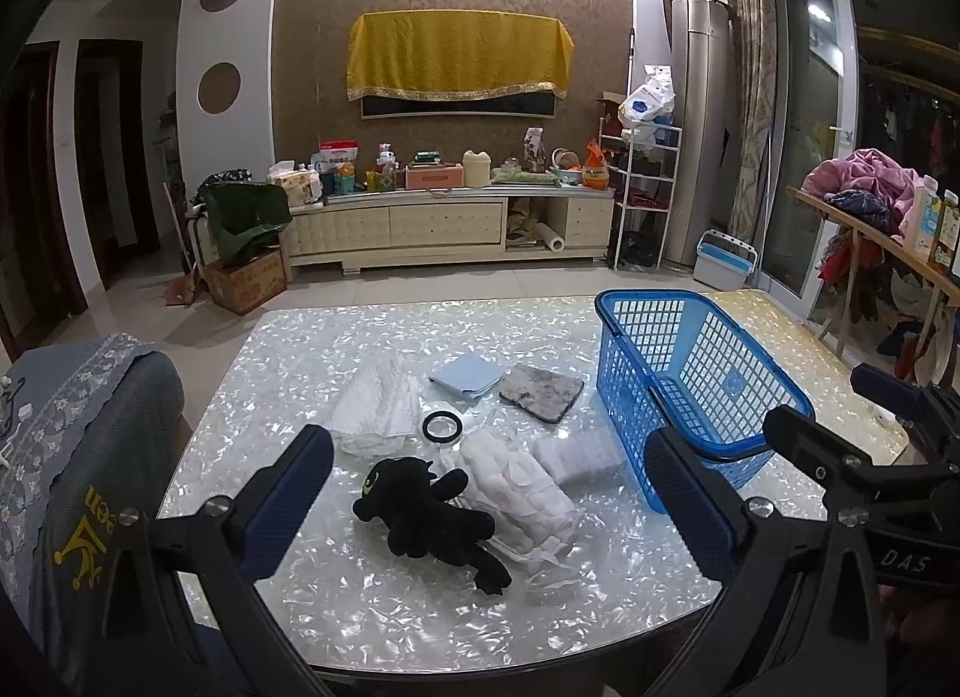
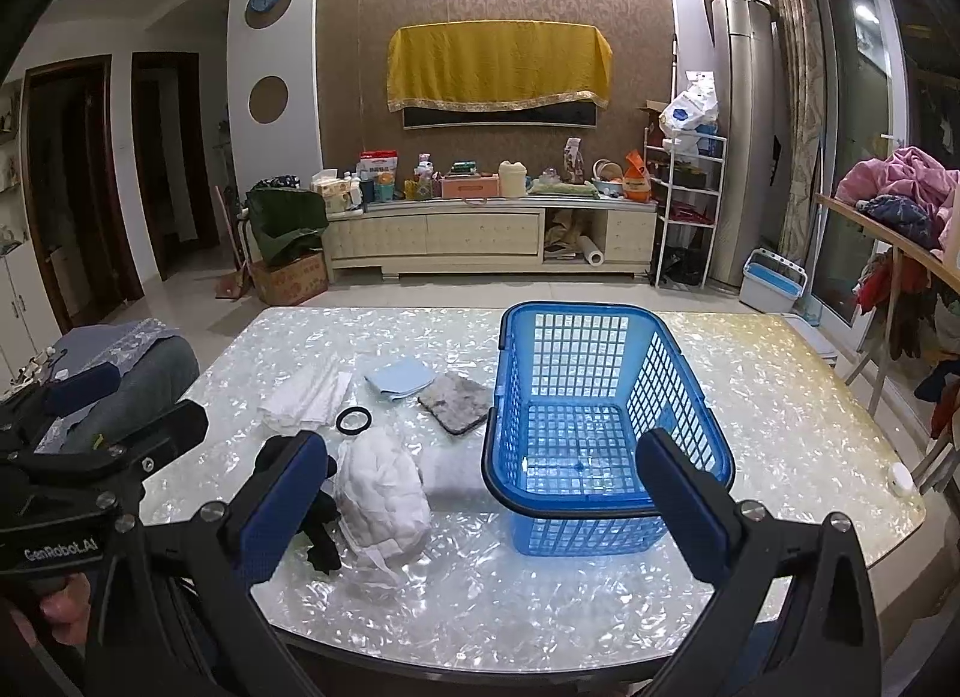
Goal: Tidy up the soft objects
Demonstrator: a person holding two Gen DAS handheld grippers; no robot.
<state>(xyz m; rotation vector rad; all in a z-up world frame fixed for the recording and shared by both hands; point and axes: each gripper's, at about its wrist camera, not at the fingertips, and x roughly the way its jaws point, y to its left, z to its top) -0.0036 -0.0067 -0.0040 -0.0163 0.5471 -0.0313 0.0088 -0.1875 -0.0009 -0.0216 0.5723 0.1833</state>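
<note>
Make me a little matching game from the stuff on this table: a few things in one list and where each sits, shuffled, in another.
Things:
1. black plush toy
2. blue basket
3. black ring
4. light blue cloth

Places:
A. right side of the table, nothing in it
B. far side, beside the grey mottled pad
C. nearest, against the white quilted bundle
D. middle of the table, just beyond the plush toy

Pairs: 1-C, 2-A, 3-D, 4-B

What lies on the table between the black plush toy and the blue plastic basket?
In the left wrist view, a white quilted cloth bundle and a white folded towel lie between the black plush toy and blue plastic basket.
</note>
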